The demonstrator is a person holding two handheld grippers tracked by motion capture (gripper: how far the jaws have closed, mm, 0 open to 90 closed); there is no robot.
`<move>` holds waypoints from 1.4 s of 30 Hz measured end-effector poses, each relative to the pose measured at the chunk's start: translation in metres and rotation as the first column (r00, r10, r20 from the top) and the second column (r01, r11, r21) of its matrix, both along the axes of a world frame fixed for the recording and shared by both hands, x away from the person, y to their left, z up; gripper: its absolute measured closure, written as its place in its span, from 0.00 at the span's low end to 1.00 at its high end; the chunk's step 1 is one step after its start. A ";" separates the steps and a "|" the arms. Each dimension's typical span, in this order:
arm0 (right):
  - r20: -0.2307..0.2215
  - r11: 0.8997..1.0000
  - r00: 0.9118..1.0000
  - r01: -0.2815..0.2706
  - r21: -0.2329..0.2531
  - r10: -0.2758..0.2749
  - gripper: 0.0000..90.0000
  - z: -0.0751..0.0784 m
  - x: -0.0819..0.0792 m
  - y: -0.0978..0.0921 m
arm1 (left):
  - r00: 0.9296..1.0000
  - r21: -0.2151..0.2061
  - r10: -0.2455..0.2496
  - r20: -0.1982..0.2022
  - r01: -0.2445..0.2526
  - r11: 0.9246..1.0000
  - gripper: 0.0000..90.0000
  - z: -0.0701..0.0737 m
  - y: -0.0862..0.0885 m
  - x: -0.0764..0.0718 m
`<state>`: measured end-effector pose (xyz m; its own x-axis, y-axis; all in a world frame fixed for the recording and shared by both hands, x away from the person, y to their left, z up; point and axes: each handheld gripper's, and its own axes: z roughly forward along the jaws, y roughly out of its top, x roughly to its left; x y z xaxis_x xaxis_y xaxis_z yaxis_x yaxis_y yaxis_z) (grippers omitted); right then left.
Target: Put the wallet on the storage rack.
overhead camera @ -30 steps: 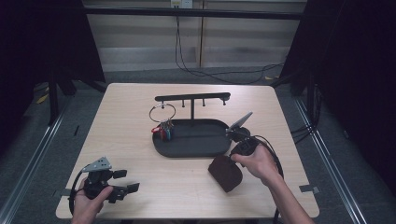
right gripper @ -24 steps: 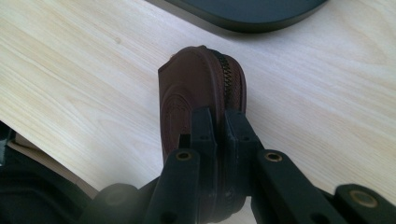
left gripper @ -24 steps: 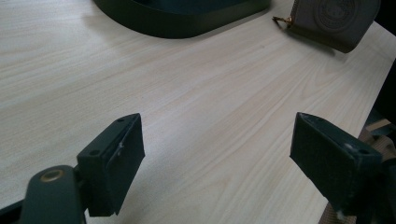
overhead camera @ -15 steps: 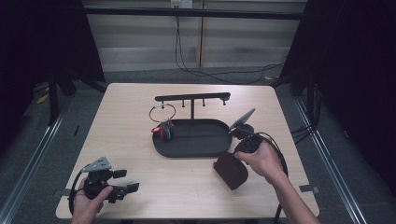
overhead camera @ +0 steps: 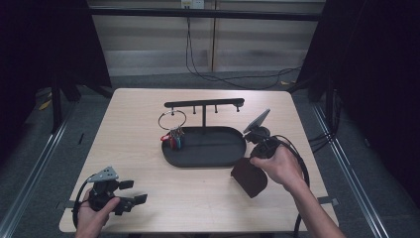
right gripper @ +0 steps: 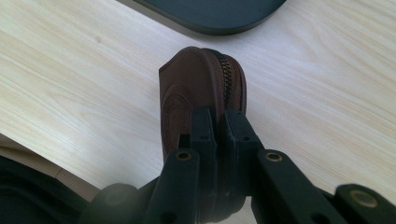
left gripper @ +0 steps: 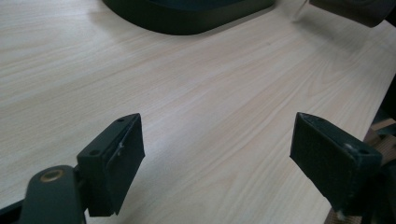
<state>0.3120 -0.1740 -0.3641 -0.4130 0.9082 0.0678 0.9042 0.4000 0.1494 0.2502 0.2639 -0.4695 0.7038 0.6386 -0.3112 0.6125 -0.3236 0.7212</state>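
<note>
Now the bench carries a black tray with a hook rack, a key bunch at its left end. Since a second ago the brown pouch has drifted a little right and toward the person, staying off the tray's right end, so it looks lifted and ready to place. The right hand-held gripper is clamped tight on the pouch's zipped edge. The left hand-held gripper rests near the front-left corner, jaws wide apart, holding nothing.
</note>
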 end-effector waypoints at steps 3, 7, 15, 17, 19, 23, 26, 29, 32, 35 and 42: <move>0.000 1.000 1.000 0.003 -0.006 -0.003 0.92 0.003 0.001 0.001 | 1.000 0.000 0.002 -0.004 -0.002 1.000 0.19 0.000 0.000 0.000; -0.003 1.000 1.000 0.004 -0.016 -0.004 0.92 0.006 0.002 0.001 | 1.000 0.000 0.001 -0.003 -0.001 1.000 0.19 0.000 0.000 0.000; 0.003 0.999 1.000 0.019 -0.030 -0.019 0.92 0.015 0.005 -0.001 | 1.000 -0.001 0.002 -0.006 -0.002 1.000 0.19 0.000 -0.001 0.000; 0.004 0.999 1.000 0.022 -0.033 -0.022 0.92 0.017 0.006 -0.001 | 1.000 0.004 -0.002 -0.005 0.002 1.000 0.19 0.000 -0.001 0.001; 0.011 0.999 1.000 0.022 -0.031 -0.022 0.92 0.019 0.007 -0.001 | 1.000 0.006 -0.002 -0.006 0.002 1.000 0.19 0.000 -0.001 0.000; 0.011 0.999 1.000 0.019 -0.035 -0.019 0.92 0.022 0.009 0.000 | 1.000 0.001 -0.001 -0.009 0.001 1.000 0.19 0.000 -0.001 0.000; 0.016 0.998 1.000 0.018 -0.054 -0.017 0.92 0.025 0.009 0.001 | 1.000 -0.002 0.006 -0.009 -0.006 1.000 0.18 0.000 0.000 0.000; 0.018 0.999 1.000 0.020 -0.039 -0.020 0.92 0.028 0.010 0.001 | 1.000 -0.003 0.002 -0.003 -0.002 1.000 0.18 0.000 0.000 0.000; 0.027 0.999 0.999 0.021 -0.033 -0.020 0.92 0.032 0.011 0.001 | 1.000 -0.007 0.004 -0.006 -0.004 1.000 0.18 0.000 -0.001 -0.001; 0.035 1.000 0.999 0.021 -0.022 -0.020 0.92 0.037 0.013 0.001 | 1.000 -0.013 -0.005 -0.007 0.005 1.000 0.18 0.001 -0.001 -0.002; 0.046 0.999 0.998 0.034 -0.022 -0.033 0.92 0.043 0.021 0.005 | 1.000 -0.016 0.001 -0.009 -0.001 1.000 0.18 0.001 -0.001 -0.002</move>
